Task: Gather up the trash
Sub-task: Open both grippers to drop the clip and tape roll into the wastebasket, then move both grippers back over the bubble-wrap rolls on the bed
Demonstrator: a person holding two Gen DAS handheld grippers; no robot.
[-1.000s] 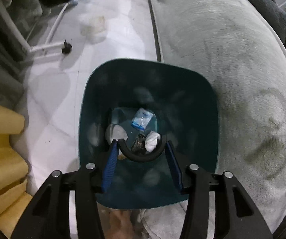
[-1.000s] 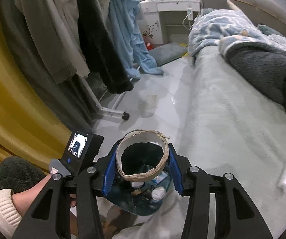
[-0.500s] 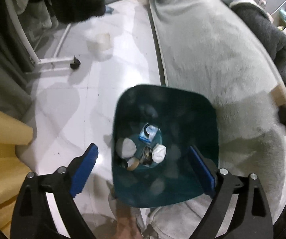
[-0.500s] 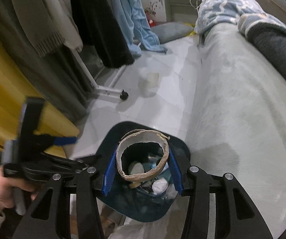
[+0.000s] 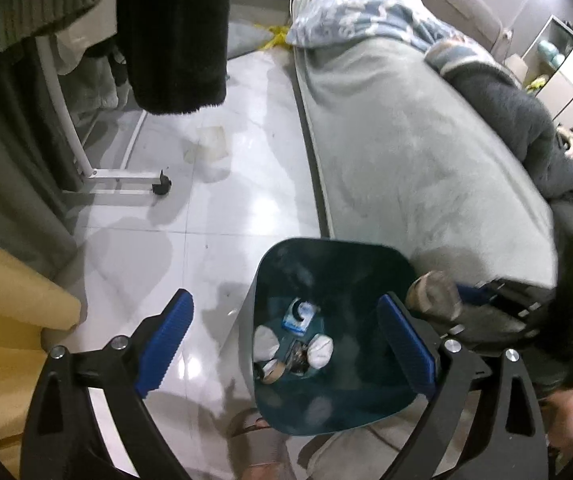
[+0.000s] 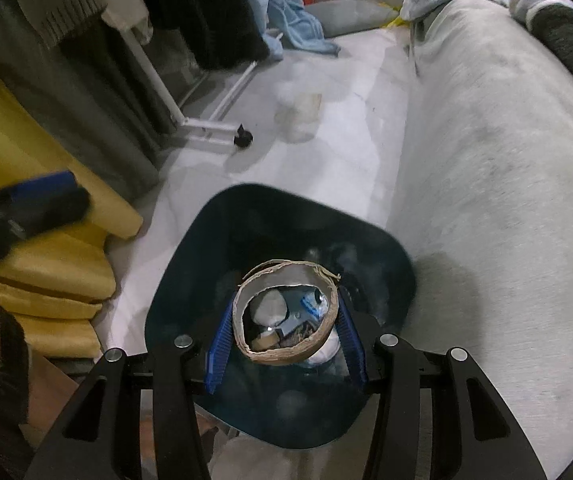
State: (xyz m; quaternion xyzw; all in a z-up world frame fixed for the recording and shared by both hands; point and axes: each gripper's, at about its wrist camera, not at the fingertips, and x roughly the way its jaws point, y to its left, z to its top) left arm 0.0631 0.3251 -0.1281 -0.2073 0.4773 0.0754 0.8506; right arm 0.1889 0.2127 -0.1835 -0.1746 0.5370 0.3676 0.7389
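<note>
I am clamping my right gripper [image 6: 284,334] on a cardboard roll [image 6: 286,316] above the teal bin [image 6: 190,280]; my left gripper [image 5: 290,338], jaws just opening wide, is holding nothing.

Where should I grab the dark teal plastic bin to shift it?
From above, pinch the dark teal plastic bin by its thin floor-side rim, one finger inside, one outside. Its mouth looks too wide to span; the grey bed crowds the other side.

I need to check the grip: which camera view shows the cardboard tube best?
The right wrist view: the cardboard tube fills the centre, end-on, clamped between the blue fingers over the bin. In the left wrist view the tube appears only small and blurred at the bin's right rim.
</note>
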